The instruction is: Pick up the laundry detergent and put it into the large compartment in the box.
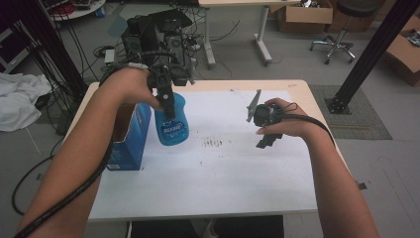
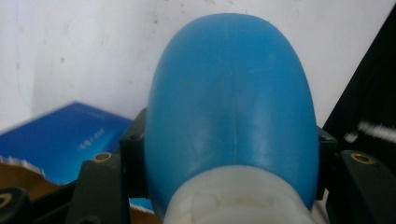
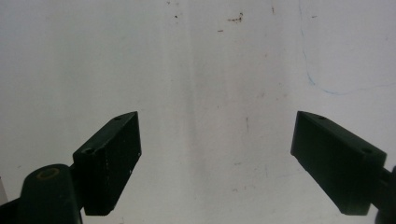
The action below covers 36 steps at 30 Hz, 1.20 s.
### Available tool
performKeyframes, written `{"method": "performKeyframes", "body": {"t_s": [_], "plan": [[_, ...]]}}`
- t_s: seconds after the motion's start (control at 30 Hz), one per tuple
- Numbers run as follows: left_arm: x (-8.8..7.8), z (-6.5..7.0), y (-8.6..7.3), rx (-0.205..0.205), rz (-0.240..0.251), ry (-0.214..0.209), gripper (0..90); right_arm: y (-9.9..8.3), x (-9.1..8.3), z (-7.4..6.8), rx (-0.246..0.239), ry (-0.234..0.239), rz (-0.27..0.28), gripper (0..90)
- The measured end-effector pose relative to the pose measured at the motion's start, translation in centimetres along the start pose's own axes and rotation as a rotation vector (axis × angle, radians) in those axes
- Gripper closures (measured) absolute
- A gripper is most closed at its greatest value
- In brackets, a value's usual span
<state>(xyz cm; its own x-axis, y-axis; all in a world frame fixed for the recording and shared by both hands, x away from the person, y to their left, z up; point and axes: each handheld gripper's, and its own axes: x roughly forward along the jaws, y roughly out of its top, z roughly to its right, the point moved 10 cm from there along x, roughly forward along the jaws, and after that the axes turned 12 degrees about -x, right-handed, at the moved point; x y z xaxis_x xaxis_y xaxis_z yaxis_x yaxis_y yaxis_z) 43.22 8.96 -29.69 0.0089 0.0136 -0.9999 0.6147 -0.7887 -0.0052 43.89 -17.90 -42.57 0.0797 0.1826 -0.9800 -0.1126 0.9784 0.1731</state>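
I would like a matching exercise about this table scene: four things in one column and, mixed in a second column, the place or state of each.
Things:
1. blue bottle
2. blue box
3. right gripper
4. white sheet

Places or states:
A. covers the tabletop
B. jaws apart, nothing between them
C. clamped between the jaws of the left gripper
D. stands at the table's left edge, top open

Pairs: 1-C, 2-D, 3-B, 4-A
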Motion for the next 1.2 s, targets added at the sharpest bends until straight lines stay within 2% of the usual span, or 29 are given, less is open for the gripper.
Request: {"method": "performKeyframes", "body": {"t_s": [0.17, 0.37, 0.53, 0.63, 0.73, 0.97, 1.1, 1.2], "plan": [[-1.4, 0.2, -0.2, -0.127, 0.004, 0.001, 38.3, 0.3, 0.2, -0.2, -0.008, -0.004, 0.0, 16.4], [-3.7, 0.1, -0.8, -0.244, 0.006, -0.008, 38.3, 0.3, 0.3, -0.4, -0.011, 0.0, -0.004, 16.5], [-5.8, -0.1, -1.6, -0.302, 0.01, -0.018, 38.3, 0.3, 0.1, -0.6, -0.012, -0.015, 0.006, 16.3], [-6.6, -0.3, -1.8, -0.317, 0.018, -0.015, 38.3, 0.2, 0.2, -0.7, -0.011, -0.016, 0.004, 16.4], [-8.2, -0.9, -2.3, -0.38, 0.022, -0.013, 38.3, 0.4, 0.2, -0.9, -0.021, -0.02, -0.002, 16.4], [-9.7, -2.5, -3.3, -0.499, 0.037, -0.052, 38.3, 1.2, 0.1, -0.9, -0.037, -0.035, -0.006, 16.4], [-10.7, -3.6, -4.5, -0.564, 0.042, -0.052, 38.3, 1.4, 0.5, -1.0, -0.054, -0.03, -0.015, 16.6], [-11.5, -4.5, -5.6, -0.627, 0.046, -0.052, 38.3, 1.7, 0.6, -0.9, -0.056, -0.031, -0.01, 16.5]]}}
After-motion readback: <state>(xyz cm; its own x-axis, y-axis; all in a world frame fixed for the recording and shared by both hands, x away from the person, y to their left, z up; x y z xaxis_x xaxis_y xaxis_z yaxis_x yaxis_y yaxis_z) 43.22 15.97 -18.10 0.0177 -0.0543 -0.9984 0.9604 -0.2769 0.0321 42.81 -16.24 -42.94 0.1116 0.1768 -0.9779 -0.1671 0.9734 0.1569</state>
